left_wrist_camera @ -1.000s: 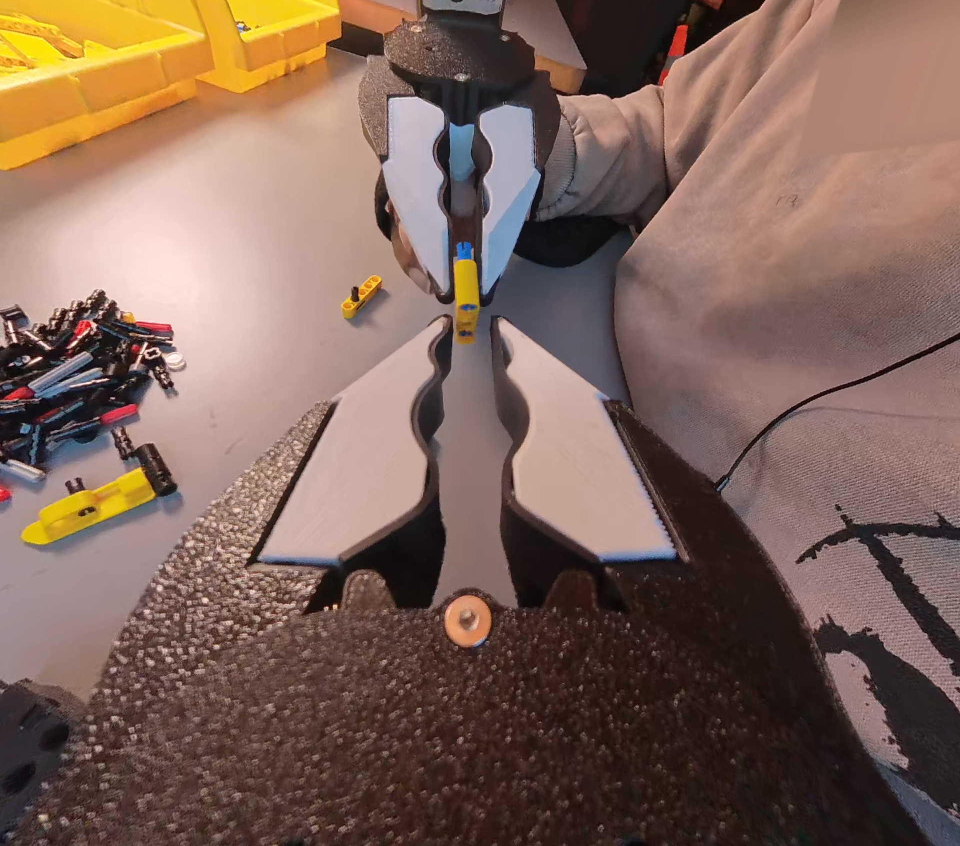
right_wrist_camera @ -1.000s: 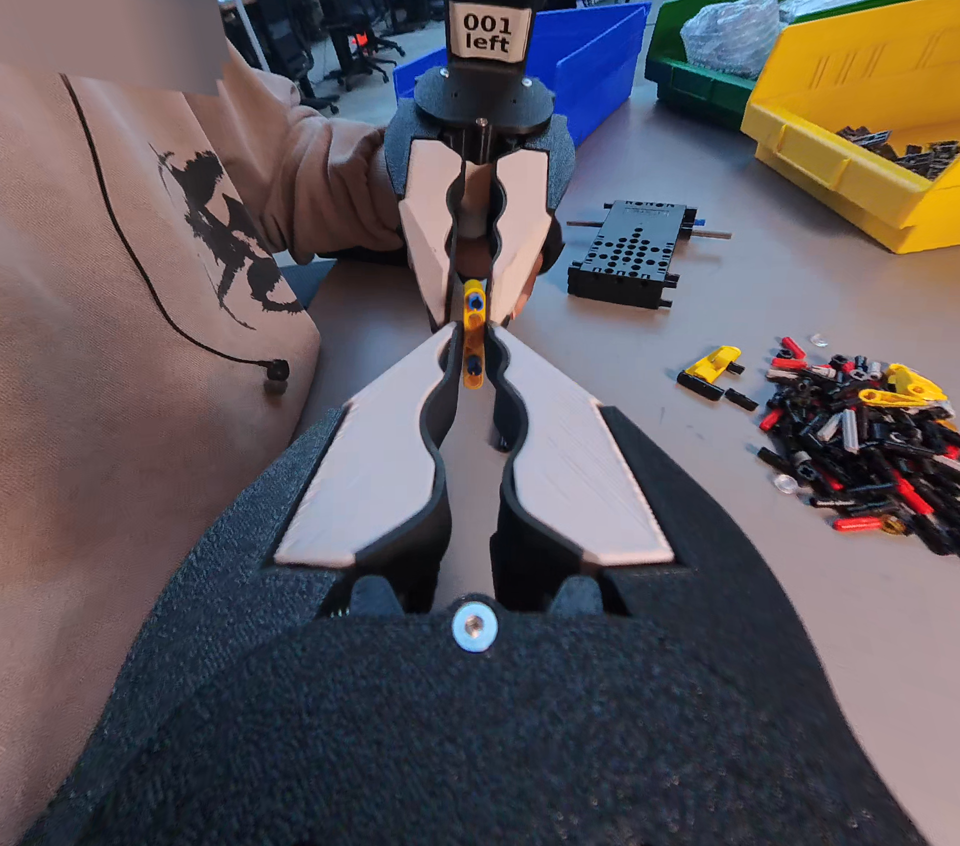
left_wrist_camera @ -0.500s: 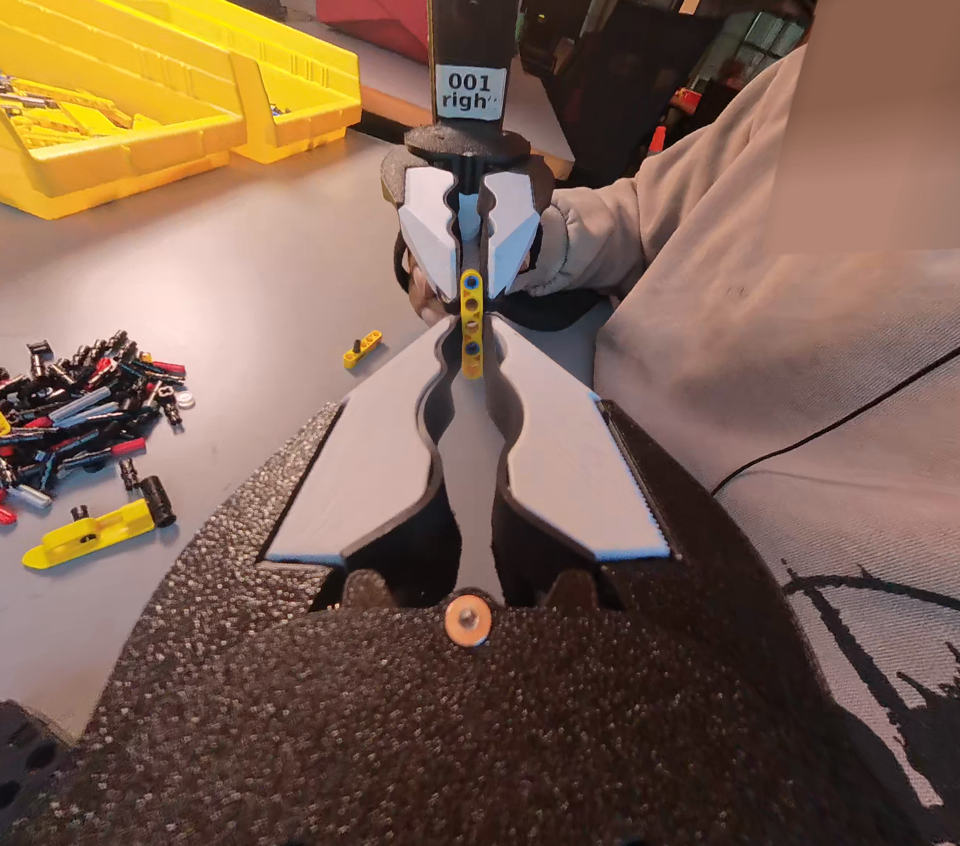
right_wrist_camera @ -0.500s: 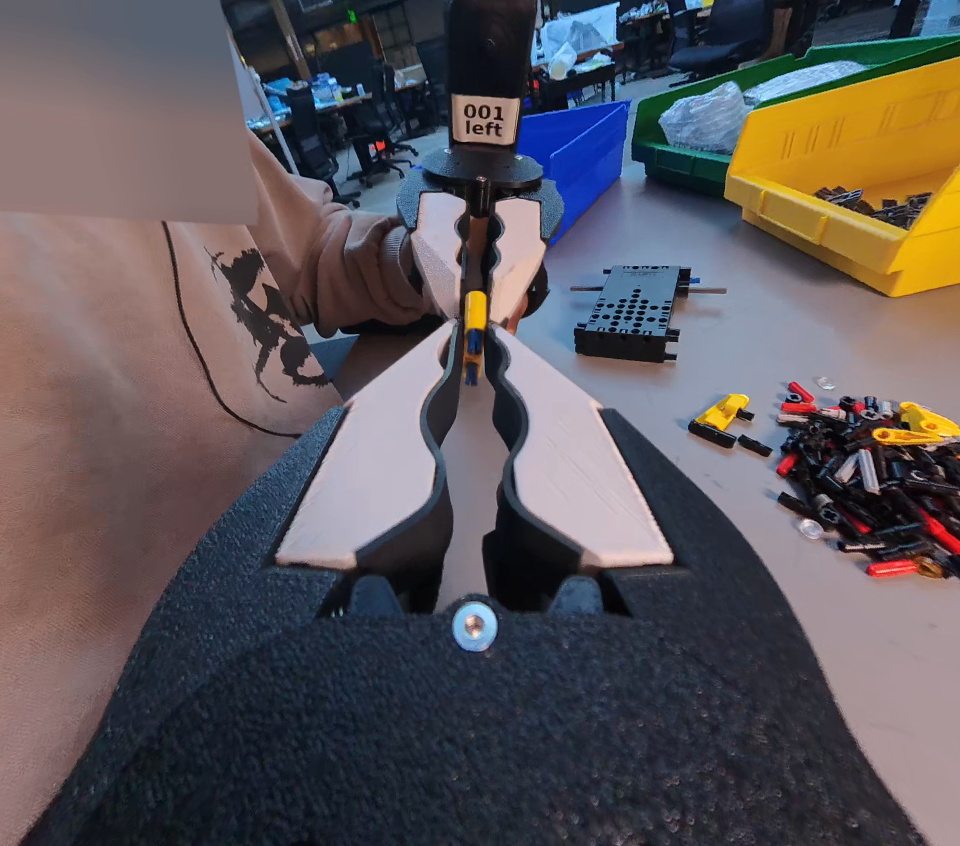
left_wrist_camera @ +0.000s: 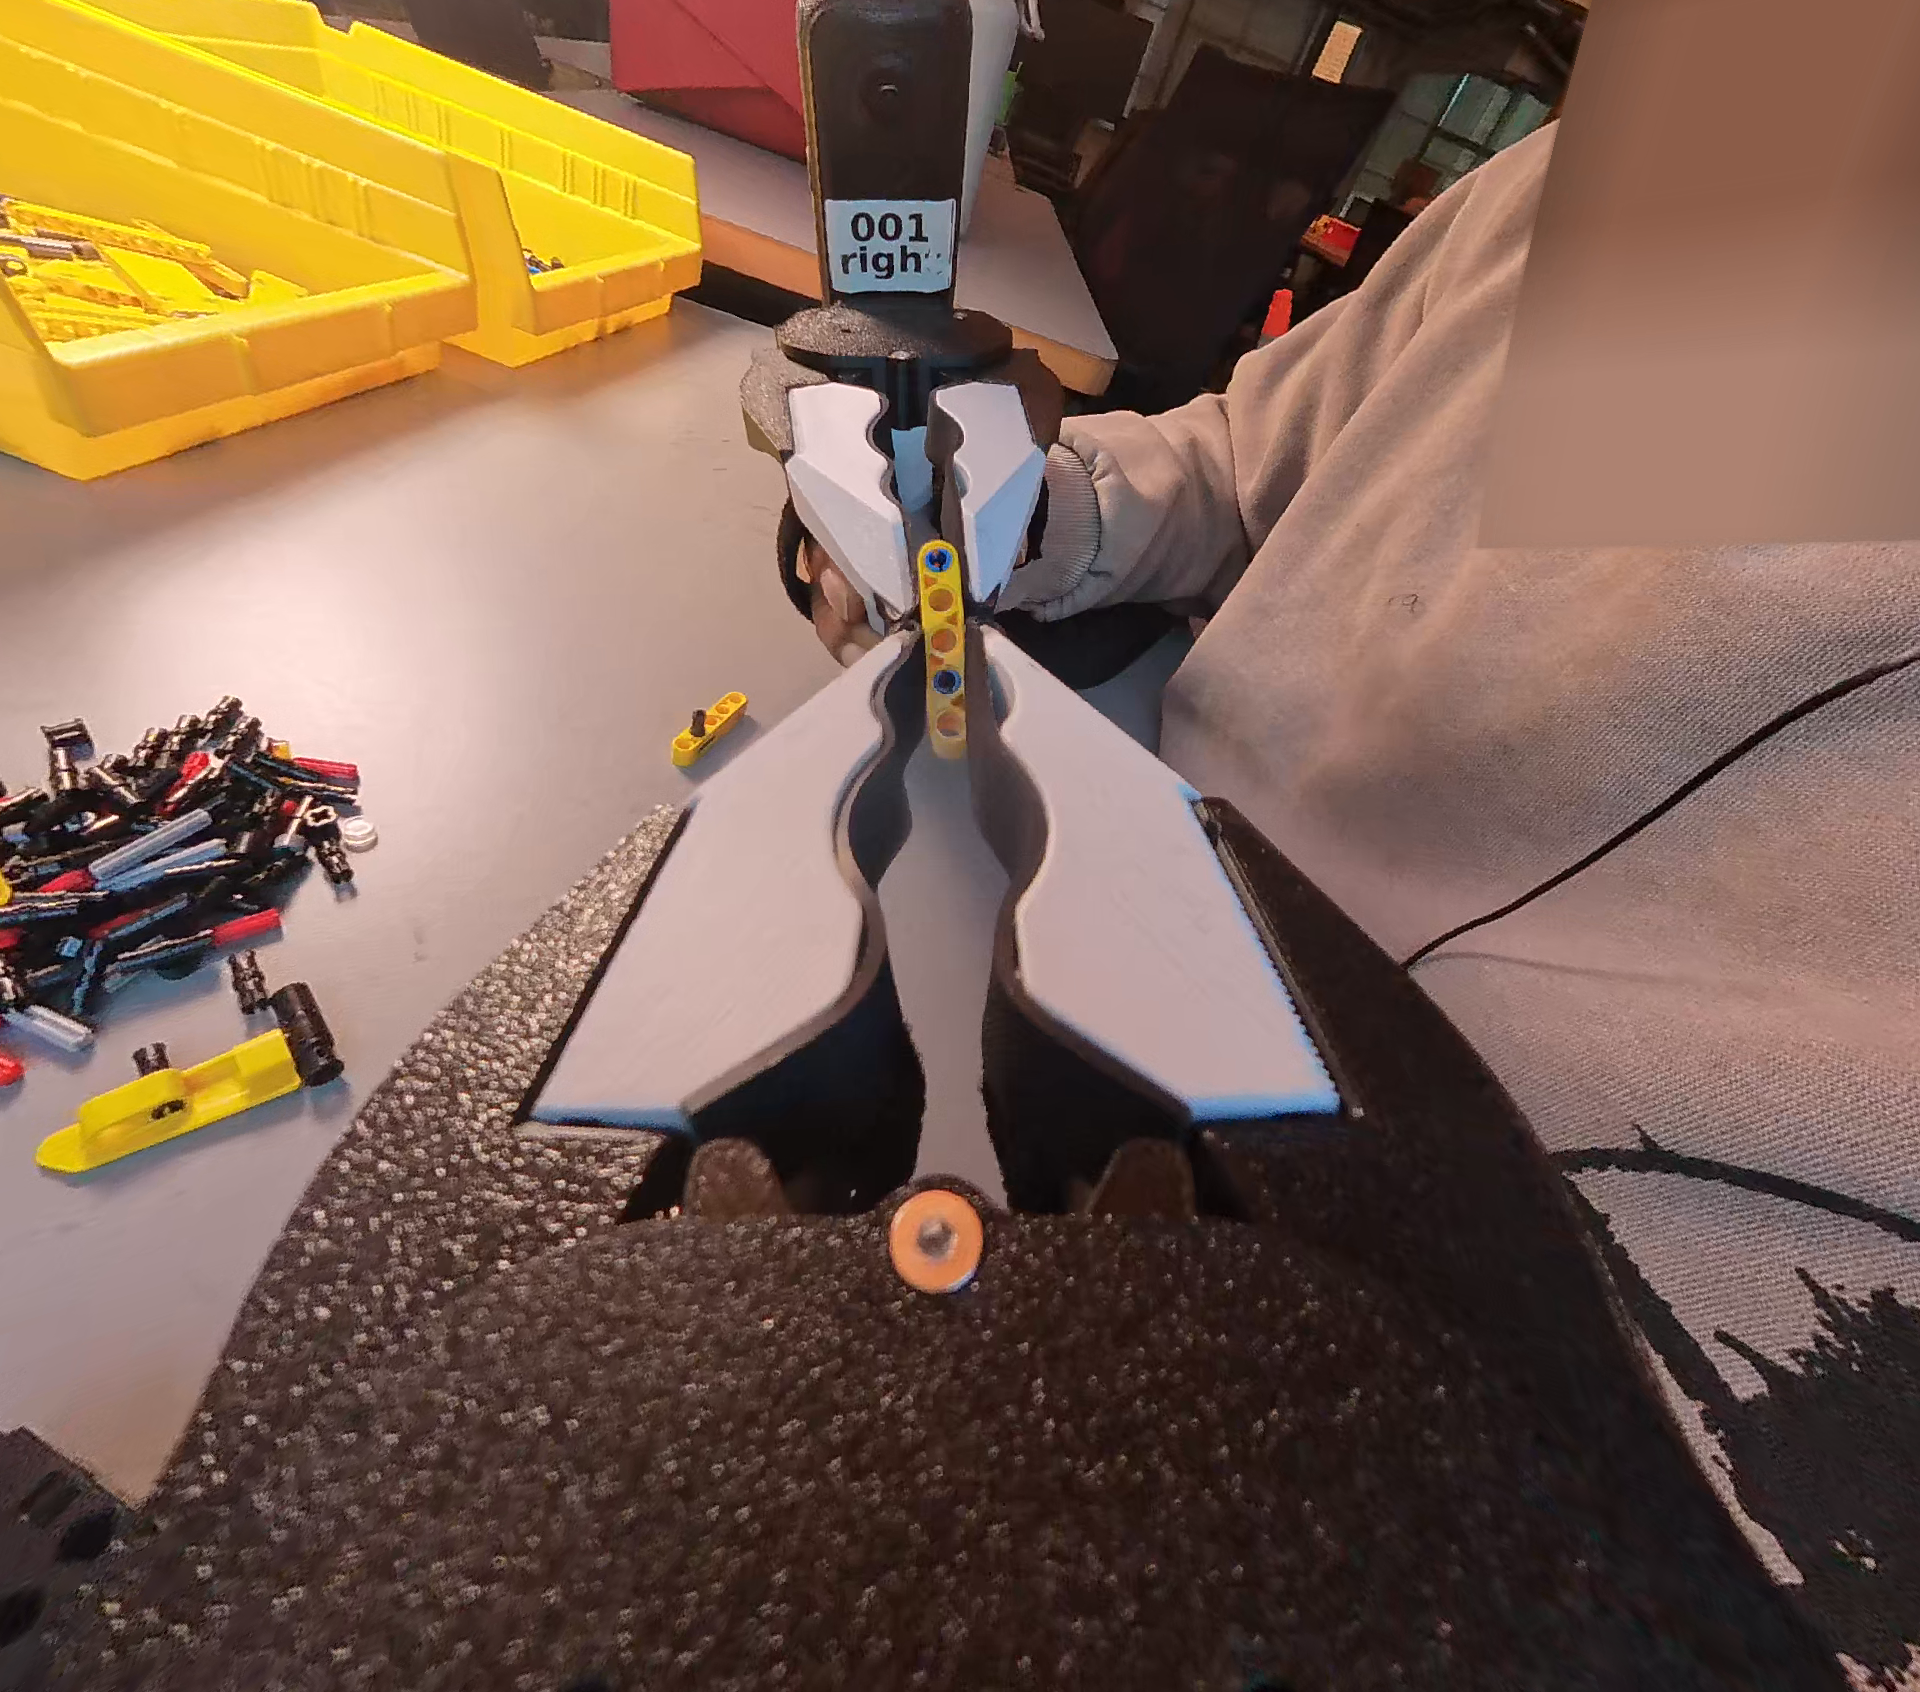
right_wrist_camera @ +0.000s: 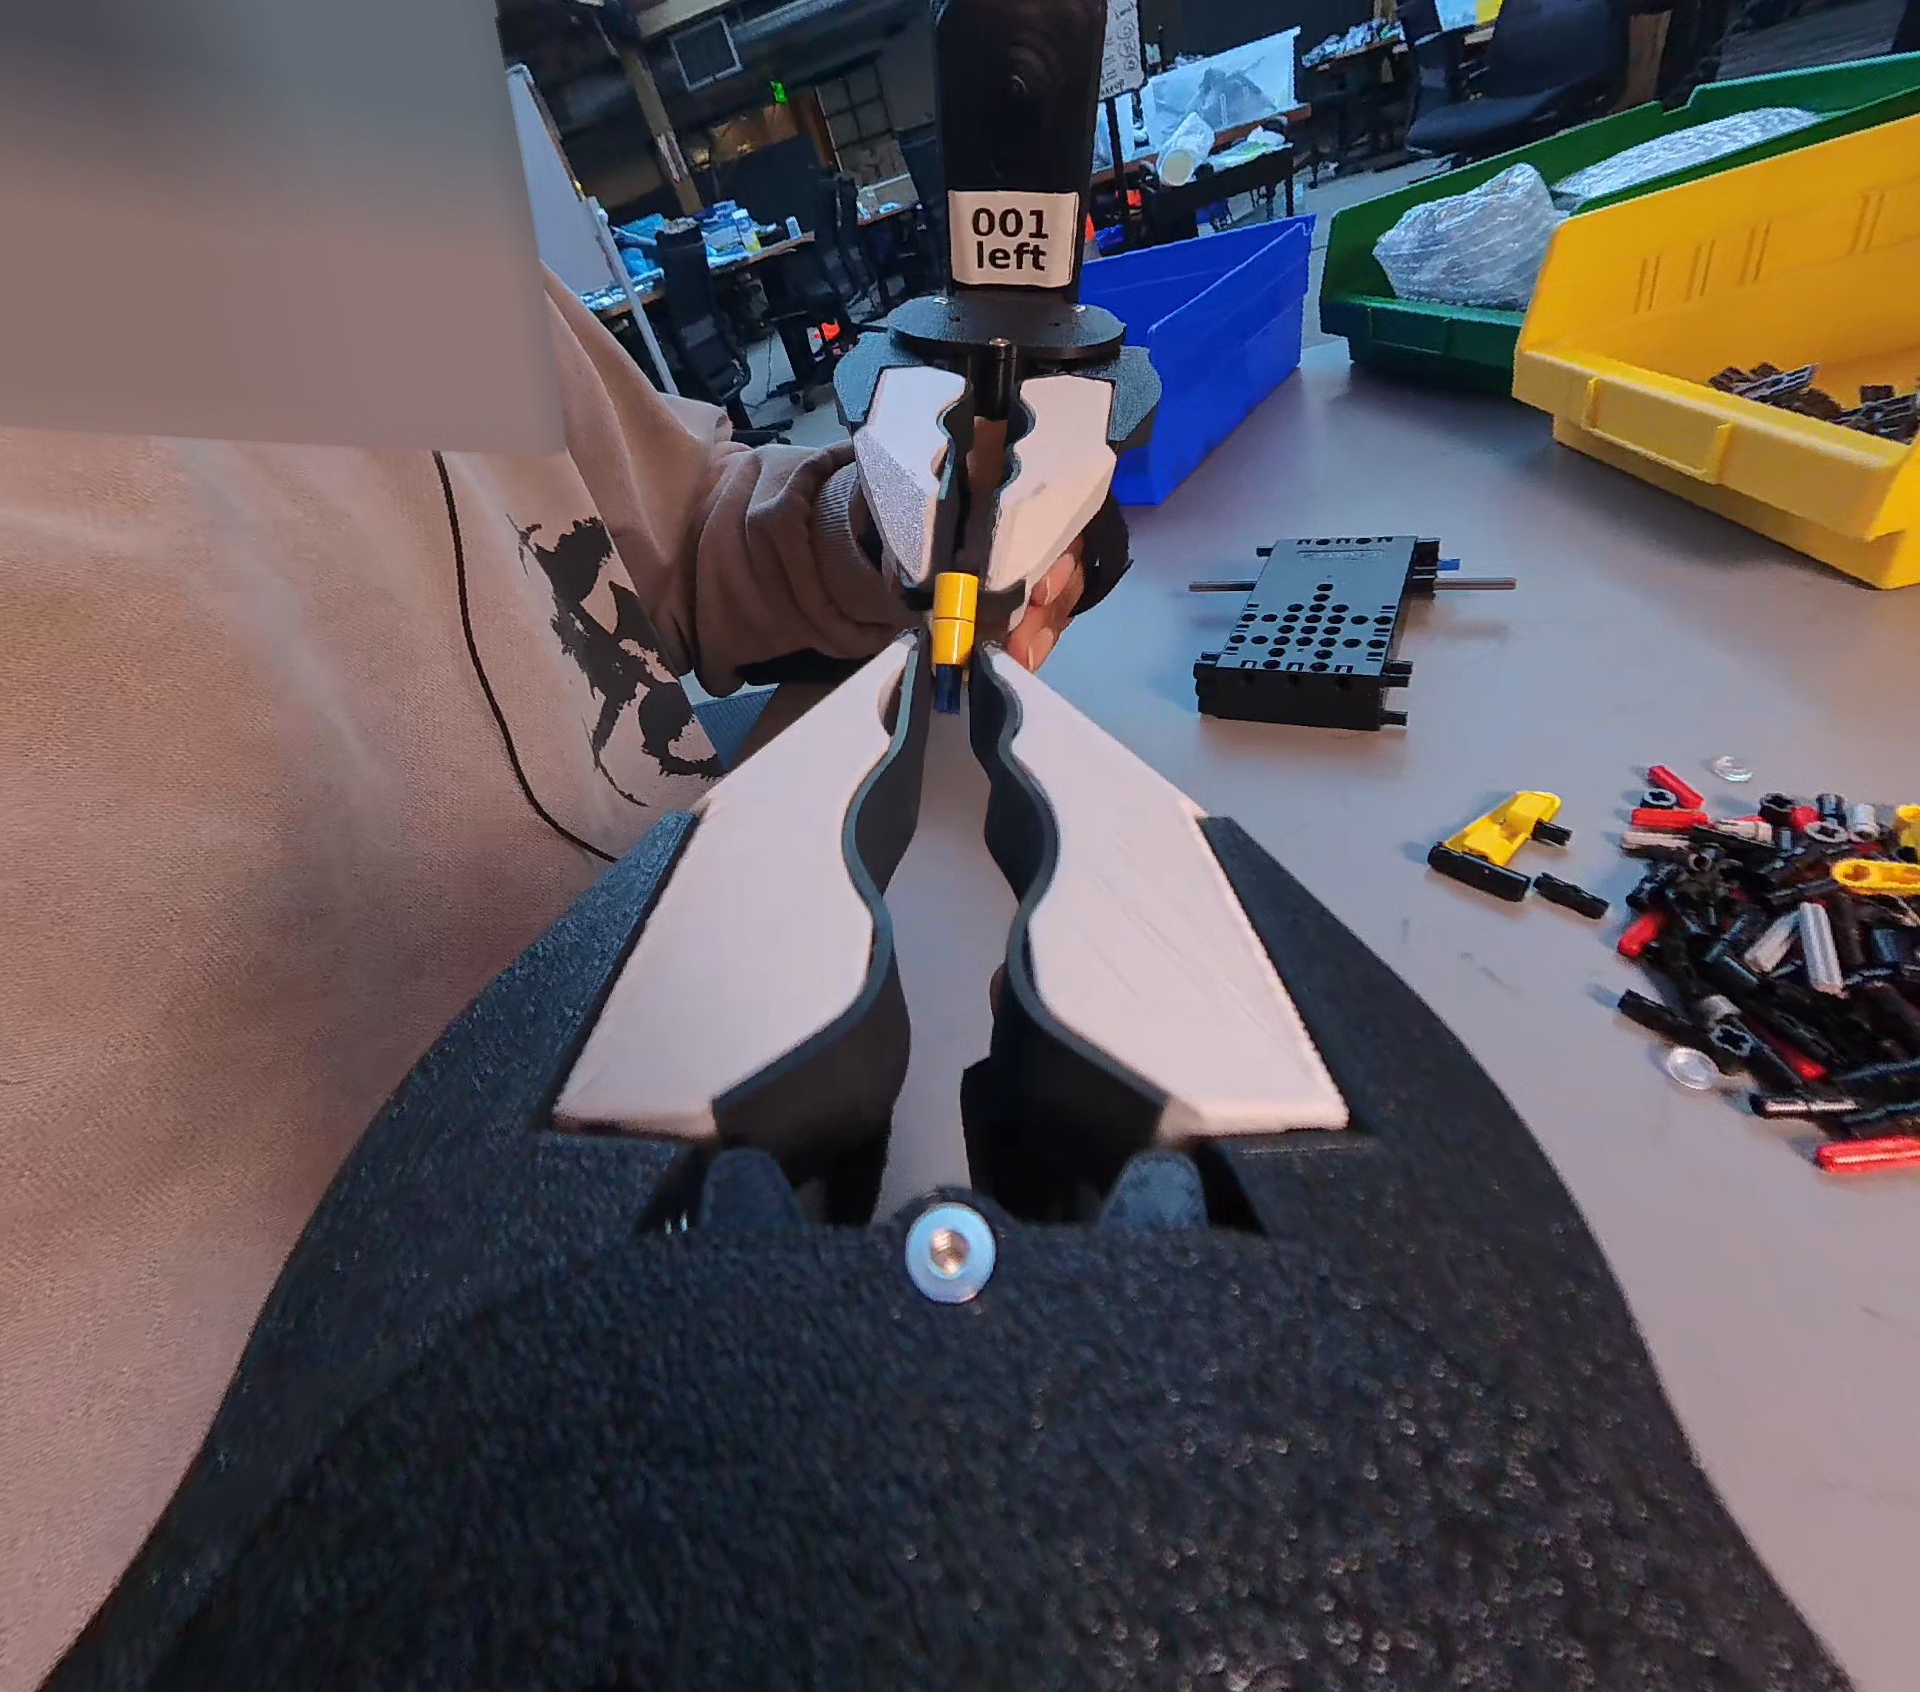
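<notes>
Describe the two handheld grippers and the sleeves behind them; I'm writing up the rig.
Both the left gripper and right gripper have pebbled black bodies, white wedge fingers with wavy black inner edges, and an upright black camera handle bearing a white sticker. Grey sweatshirt sleeves; a thin black cable crosses the chest.

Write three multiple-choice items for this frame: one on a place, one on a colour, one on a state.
1. The black perforated plate lies: A on the floor; B on the table; C in a gripper.
2. The beam held between the two grippers is: A yellow; B red; C green.
3. The left gripper is: A wide open; B out of view; C shut on the beam.
Answers: B, it rests flat on the tabletop; A, its holed body is yellow; C, its fingers pinch the beam's near end.
</notes>
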